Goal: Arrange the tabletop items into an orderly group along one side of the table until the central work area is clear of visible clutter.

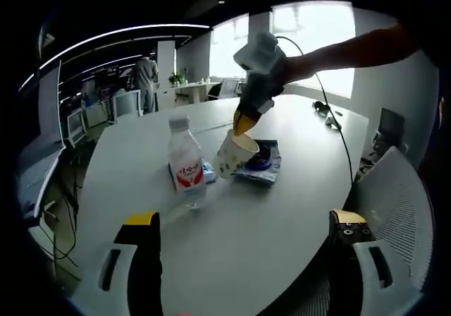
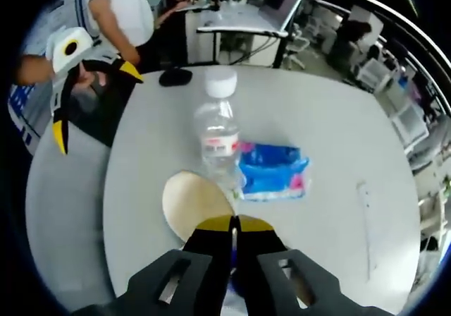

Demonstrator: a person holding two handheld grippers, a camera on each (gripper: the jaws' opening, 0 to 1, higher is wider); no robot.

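A paper cup (image 1: 235,154) with small dots is tilted on the white table (image 1: 282,224), and my right gripper (image 1: 243,124) is shut on its rim from above. In the right gripper view the shut jaws (image 2: 234,224) pinch the rim of the cup (image 2: 192,204), whose cream inside faces the camera. A clear water bottle (image 1: 186,162) with a red and white label stands upright just left of the cup. A blue packet (image 1: 264,162) lies flat behind the cup. My left gripper (image 1: 245,221) is wide open, with nothing between its fingers, over the near table edge. It also appears as the left gripper (image 2: 96,104), held apart from the items.
A black cable with a small device (image 1: 328,111) lies at the table's far right. A black mouse-like object (image 2: 175,76) sits near the table's edge. A mesh chair (image 1: 394,189) stands beside the table. A person (image 2: 120,13) stands close by; desks and chairs fill the office behind.
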